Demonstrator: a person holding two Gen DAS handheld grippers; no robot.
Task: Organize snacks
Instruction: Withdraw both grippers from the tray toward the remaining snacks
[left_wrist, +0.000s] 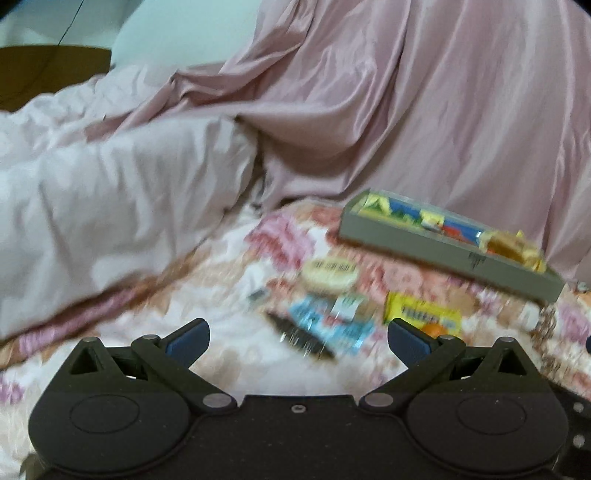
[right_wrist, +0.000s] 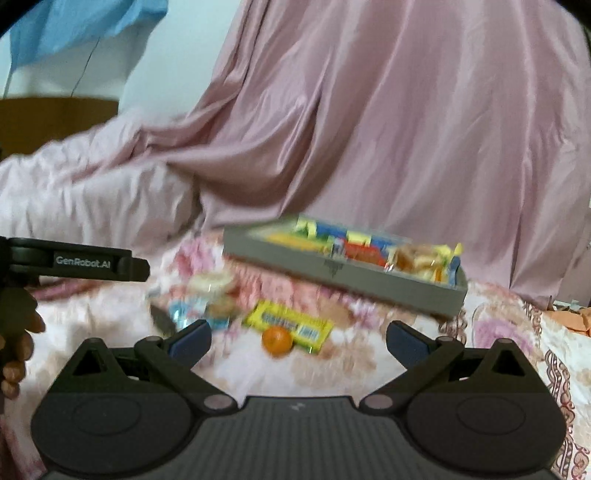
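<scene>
A grey tray (left_wrist: 436, 251) (right_wrist: 343, 277) holding several colourful snack packets lies on a floral bedspread. In front of it lie loose snacks: a yellow packet (left_wrist: 421, 314) (right_wrist: 291, 325), a small orange fruit (right_wrist: 277, 340) (left_wrist: 434, 328), a blue packet (left_wrist: 332, 326) (right_wrist: 188, 310), a round pale packet (left_wrist: 328, 273) (right_wrist: 214, 282) and a dark packet (left_wrist: 299, 338). My left gripper (left_wrist: 297, 338) is open and empty, just short of the blue and dark packets. My right gripper (right_wrist: 298, 338) is open and empty, just short of the orange and the yellow packet. Both views are blurred.
A pink satin sheet (left_wrist: 424, 110) (right_wrist: 406, 129) is heaped behind the tray and a pale quilt (left_wrist: 92, 206) bulges at the left. The left gripper's body (right_wrist: 74, 262) and the hand holding it show at the right wrist view's left edge.
</scene>
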